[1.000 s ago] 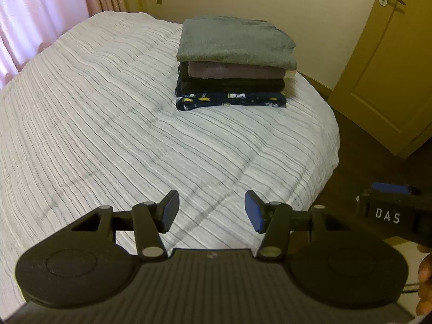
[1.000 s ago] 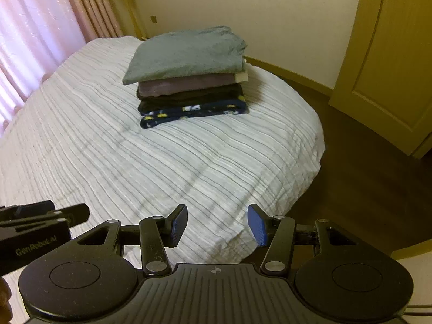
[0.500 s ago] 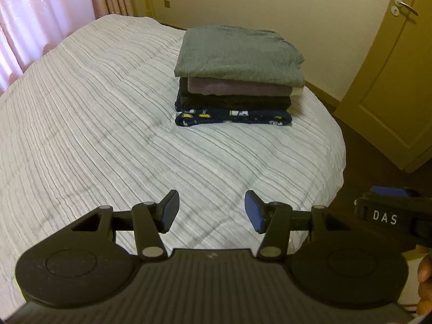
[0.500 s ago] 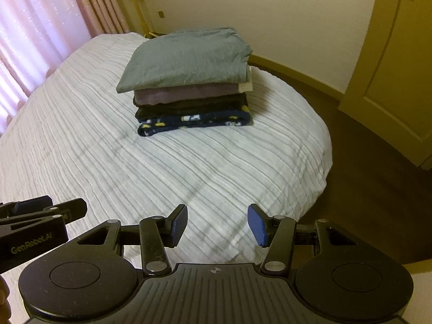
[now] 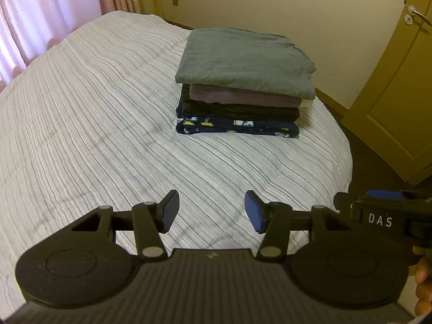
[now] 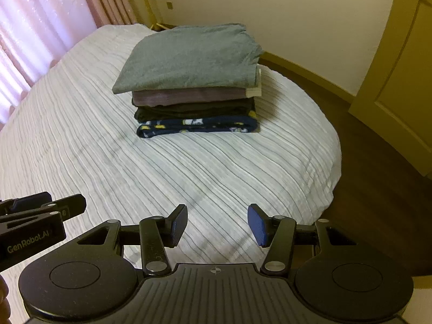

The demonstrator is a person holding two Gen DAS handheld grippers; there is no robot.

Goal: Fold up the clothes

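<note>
— Where are the clothes?

— A stack of folded clothes (image 5: 240, 86) sits on the bed (image 5: 89, 113), toward its far right part, near the rounded corner. A grey-green piece (image 5: 243, 59) lies on top, then a mauve one (image 5: 243, 98), a black one (image 5: 237, 112), and at the bottom a navy piece with a yellow and white print (image 5: 235, 128). A sliver of cream fabric shows at the right edge of the stack, under the grey-green layer.

— And the two tools?

— The left hand-held gripper (image 5: 212, 212) hangs over the near part of the striped white bedcover, its jaws spread with only bedcover showing between them. The right hand-held gripper (image 6: 217, 222) is the same: jaws apart, nothing between the blue pads (image 6: 256, 225). Both are well apart from the stack.

— Do they see each other?

— Yes. In the left wrist view the right one's black body marked "DAS" juts in at the right edge, with fingertips of a hand (image 5: 422, 289) below it. In the right wrist view the left one, marked "GenRobot.AI", comes in from the left edge.

— What is around the bed?

— Pink curtains (image 5: 40, 13) at the far left, a cream wall behind, a yellowish door (image 5: 399, 94) at the right, and dark floor (image 6: 378, 175).
</note>
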